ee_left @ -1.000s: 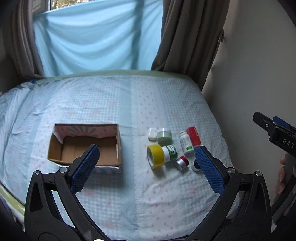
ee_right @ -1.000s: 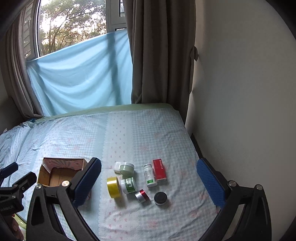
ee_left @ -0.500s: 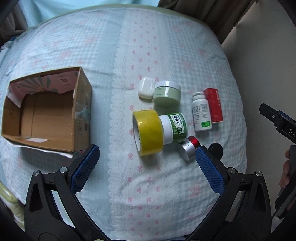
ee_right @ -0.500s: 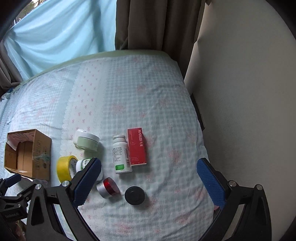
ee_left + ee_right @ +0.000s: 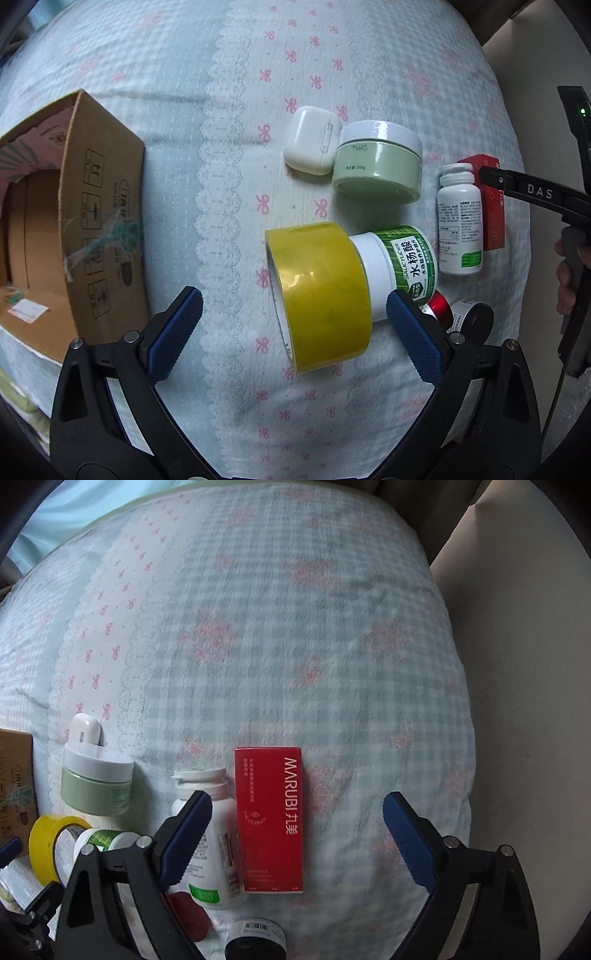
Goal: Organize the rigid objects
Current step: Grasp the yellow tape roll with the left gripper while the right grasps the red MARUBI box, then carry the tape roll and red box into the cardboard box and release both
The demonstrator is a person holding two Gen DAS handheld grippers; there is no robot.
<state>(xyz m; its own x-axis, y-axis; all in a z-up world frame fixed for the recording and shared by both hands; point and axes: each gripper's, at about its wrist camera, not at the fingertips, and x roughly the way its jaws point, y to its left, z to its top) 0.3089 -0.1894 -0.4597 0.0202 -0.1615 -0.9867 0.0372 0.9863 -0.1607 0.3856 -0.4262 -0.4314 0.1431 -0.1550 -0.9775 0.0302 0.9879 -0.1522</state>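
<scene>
Now both grippers sit low over the cluster of small items; a second ago they looked across the whole bed from well back, so the approach is largely made and the first picks are being lined up. In the left wrist view the left gripper (image 5: 291,317) has its jaws wide apart with the yellow tape roll (image 5: 319,291) lying on its side between them, filling the lower centre of the frame; nothing is gripped. Touching the roll on its right is the green-labelled jar (image 5: 400,267), and above them, centre right, are the white earbud case (image 5: 312,140) and the pale green cream jar (image 5: 376,162), side by side. The cardboard box (image 5: 99,236), open and apparently the place to put things, has slid to the left edge of the frame. In the right wrist view the right gripper (image 5: 295,838) is likewise spread open, framing the red carton (image 5: 271,819) at lower centre, with the white pill bottle (image 5: 210,849) just beside it and partly behind the left finger. A small red-capped tin (image 5: 186,910) and a black-lidded pot (image 5: 256,938) lie at the bottom edge. I judge that 0 items are in the box so far, and the tape and carton look like the 2 first targets.
</scene>
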